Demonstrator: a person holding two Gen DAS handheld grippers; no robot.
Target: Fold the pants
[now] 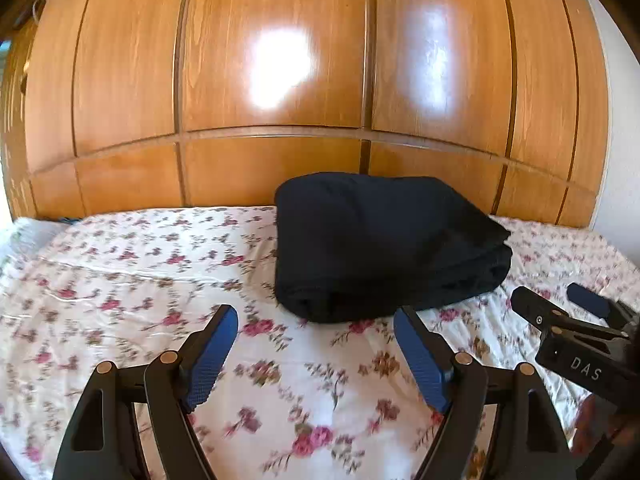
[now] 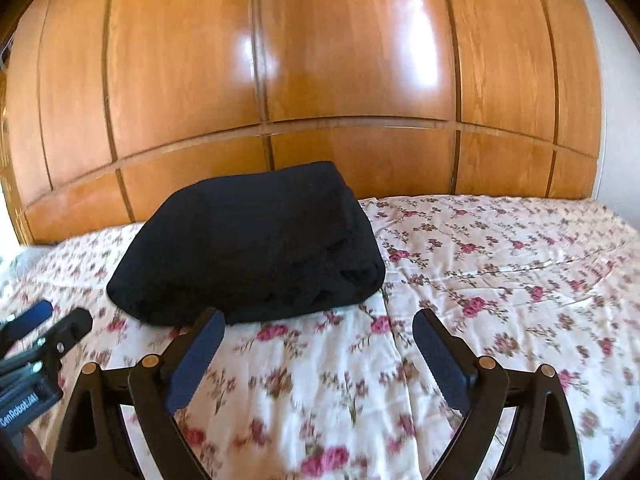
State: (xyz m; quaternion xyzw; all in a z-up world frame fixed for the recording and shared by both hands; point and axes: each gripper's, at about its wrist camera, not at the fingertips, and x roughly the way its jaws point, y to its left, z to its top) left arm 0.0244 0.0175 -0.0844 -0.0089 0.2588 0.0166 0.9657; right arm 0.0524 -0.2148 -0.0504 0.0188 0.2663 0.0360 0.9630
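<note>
The dark navy pants (image 1: 384, 244) lie folded into a thick, compact bundle on the floral bedsheet (image 1: 160, 264), near the wooden wardrobe. They also show in the right wrist view (image 2: 252, 244). My left gripper (image 1: 316, 316) is open and empty, a short way in front of the bundle's near edge. My right gripper (image 2: 318, 318) is open and empty, in front of the bundle's right corner. The right gripper shows at the right edge of the left wrist view (image 1: 560, 300), and the left gripper shows at the left edge of the right wrist view (image 2: 60, 316).
A glossy wooden wardrobe (image 1: 280, 80) stands right behind the bed and fills the background. A white wall (image 2: 616, 120) shows at the far right. The floral sheet (image 2: 500, 260) stretches to the right of the bundle.
</note>
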